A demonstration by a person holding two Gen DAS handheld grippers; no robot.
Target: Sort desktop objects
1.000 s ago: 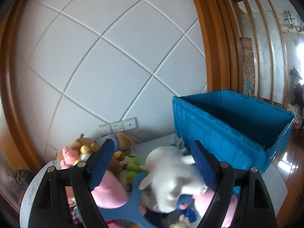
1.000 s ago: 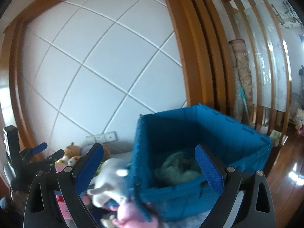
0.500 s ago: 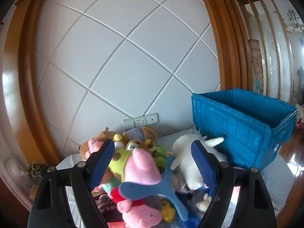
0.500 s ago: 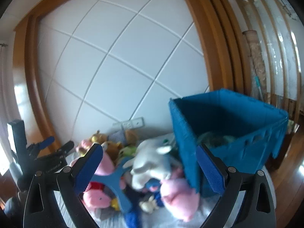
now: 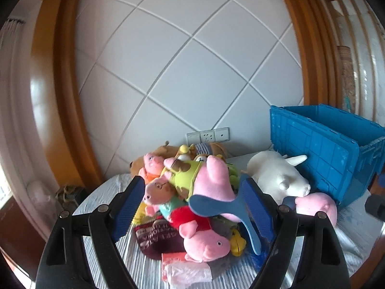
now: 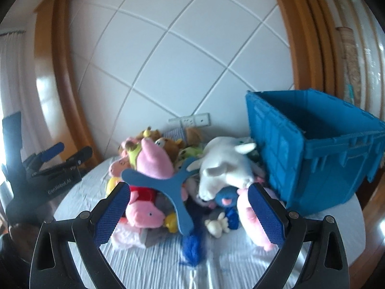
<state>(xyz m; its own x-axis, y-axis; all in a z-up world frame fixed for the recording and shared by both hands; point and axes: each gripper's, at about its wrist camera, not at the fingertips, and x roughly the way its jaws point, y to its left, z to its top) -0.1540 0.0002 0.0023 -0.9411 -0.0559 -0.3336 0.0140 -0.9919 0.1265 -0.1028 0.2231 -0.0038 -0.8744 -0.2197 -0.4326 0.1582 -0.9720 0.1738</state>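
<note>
One blue crate (image 6: 312,154) is the biggest thing here, standing at the right edge of the table (image 6: 240,265) with its near wall touching the toy heap; its ribbed plastic looks rigid, and from these views little of its inside shows. Next in size is the white plush animal (image 5: 276,178), lying on its side against the crate wall. It should be light and squashy, so a pinch across the thick body would probably hold better than one on a thin ear or leg, which may slip out. The pink plush pig (image 5: 211,180) sits on top of the heap, soft and easy to compress, best taken around its middle. Resting across the heap is a flat blue three-armed boomerang (image 6: 166,183), stiff and smooth; one arm offers a narrow edge to clamp, though it may slide between the pads. A smaller pink pig in red (image 5: 204,243) lies at the front, soft too.

The left tool (image 5: 192,207) is spread wide with nothing between its jaws, aimed at the heap. The right tool (image 6: 190,214) is likewise spread and empty, short of the toys.
</note>
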